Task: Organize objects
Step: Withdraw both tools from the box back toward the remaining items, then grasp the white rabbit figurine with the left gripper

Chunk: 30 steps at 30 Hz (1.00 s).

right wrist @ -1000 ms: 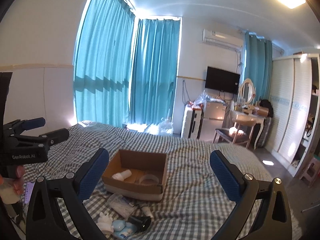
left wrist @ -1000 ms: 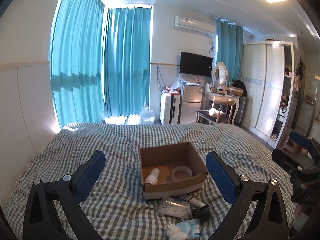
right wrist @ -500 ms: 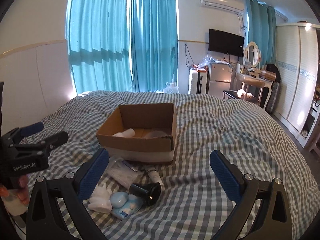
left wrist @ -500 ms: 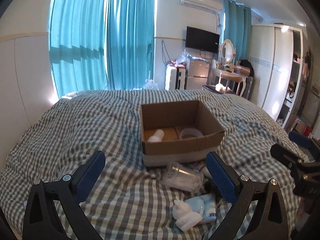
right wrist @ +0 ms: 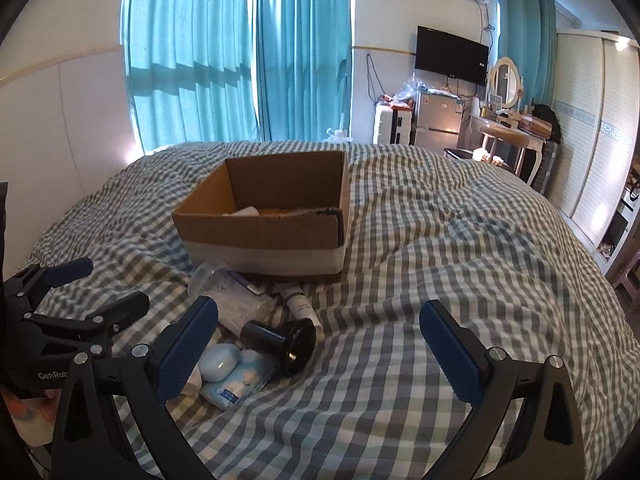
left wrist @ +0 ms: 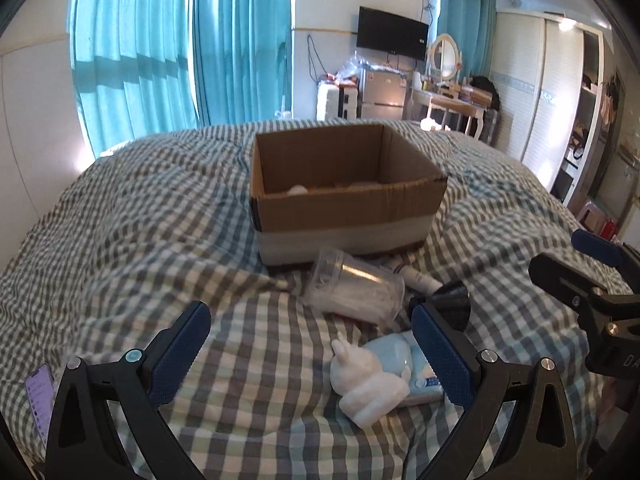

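An open cardboard box (left wrist: 348, 216) (right wrist: 264, 236) stands on the checked bed with a white roll (right wrist: 246, 212) partly showing inside. In front of it lie a clear plastic container (left wrist: 354, 286) (right wrist: 228, 294), a white tube (right wrist: 300, 304), a black funnel-shaped object (right wrist: 284, 340), a white bunny figure (left wrist: 366, 384), a pale blue case (right wrist: 220, 362) and a blue tissue pack (right wrist: 236, 384). My left gripper (left wrist: 310, 350) is open and empty just short of the bunny. My right gripper (right wrist: 320, 344) is open and empty, its left finger beside the pile.
The checked duvet (right wrist: 440, 260) covers the whole bed. A phone (left wrist: 38, 394) lies at the near left edge. Blue curtains, a TV (right wrist: 452, 54), a dressing table (right wrist: 508, 128) and a wardrobe (right wrist: 596, 152) stand beyond the bed.
Both grippers have come down and forward toward the pile in front of the box. The box and loose items now look nearer and larger. Both grippers stay open.
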### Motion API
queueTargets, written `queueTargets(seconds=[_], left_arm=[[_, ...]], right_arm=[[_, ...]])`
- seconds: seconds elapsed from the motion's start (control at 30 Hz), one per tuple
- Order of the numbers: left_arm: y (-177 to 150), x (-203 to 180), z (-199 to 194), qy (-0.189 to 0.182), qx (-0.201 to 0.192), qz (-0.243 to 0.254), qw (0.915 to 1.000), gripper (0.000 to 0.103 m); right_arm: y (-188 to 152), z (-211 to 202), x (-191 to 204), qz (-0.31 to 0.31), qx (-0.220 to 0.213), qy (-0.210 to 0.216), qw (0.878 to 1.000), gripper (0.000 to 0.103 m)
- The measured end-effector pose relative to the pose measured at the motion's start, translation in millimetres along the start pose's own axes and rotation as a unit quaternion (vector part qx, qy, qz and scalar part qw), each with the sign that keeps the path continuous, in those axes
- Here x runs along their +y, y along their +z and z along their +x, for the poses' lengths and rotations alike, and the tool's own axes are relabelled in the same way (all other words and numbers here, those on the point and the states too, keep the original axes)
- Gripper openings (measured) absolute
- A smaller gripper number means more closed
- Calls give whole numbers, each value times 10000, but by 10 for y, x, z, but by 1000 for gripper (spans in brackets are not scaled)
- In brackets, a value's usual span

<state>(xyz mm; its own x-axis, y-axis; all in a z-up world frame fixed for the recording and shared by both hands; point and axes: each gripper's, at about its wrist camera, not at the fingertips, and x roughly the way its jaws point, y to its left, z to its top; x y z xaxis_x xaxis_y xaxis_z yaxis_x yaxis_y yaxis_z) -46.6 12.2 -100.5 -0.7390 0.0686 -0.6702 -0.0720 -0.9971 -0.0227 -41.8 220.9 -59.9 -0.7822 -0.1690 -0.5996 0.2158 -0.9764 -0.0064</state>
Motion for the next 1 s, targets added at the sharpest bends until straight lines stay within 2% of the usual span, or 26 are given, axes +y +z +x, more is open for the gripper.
queueTargets(seconds=[0.27,0.43,0.5,0.63,0.67,0.83,1.0], left_arm=[[-238,-177,314,-247,632,195,9975,103],[-307,-252,458,-447,880,281,9947,103],[-324,-280,513,-521,976,292,9934,99],[-365,-384,565,-732,1149,499,9894,63],[-377,-403,583,-671,1180,551,9892,61],[-346,-347,514,-735,1094,391,9905,60],[-211,-231,250,-762,821,189,9935,60]], right_arm=[[-94,126,-22,101,163,72,9998,101],[-135,182,-11,108,257,74,9996,101],[-149,210,-8,118,297,80,9995,101],[-163,228,-14,154,324,90,9993,101],[-167,231,-21,167,328,96,9993,101],[-174,258,-37,223,375,82,9990,101],[-189,288,-59,282,426,116,9986,101]])
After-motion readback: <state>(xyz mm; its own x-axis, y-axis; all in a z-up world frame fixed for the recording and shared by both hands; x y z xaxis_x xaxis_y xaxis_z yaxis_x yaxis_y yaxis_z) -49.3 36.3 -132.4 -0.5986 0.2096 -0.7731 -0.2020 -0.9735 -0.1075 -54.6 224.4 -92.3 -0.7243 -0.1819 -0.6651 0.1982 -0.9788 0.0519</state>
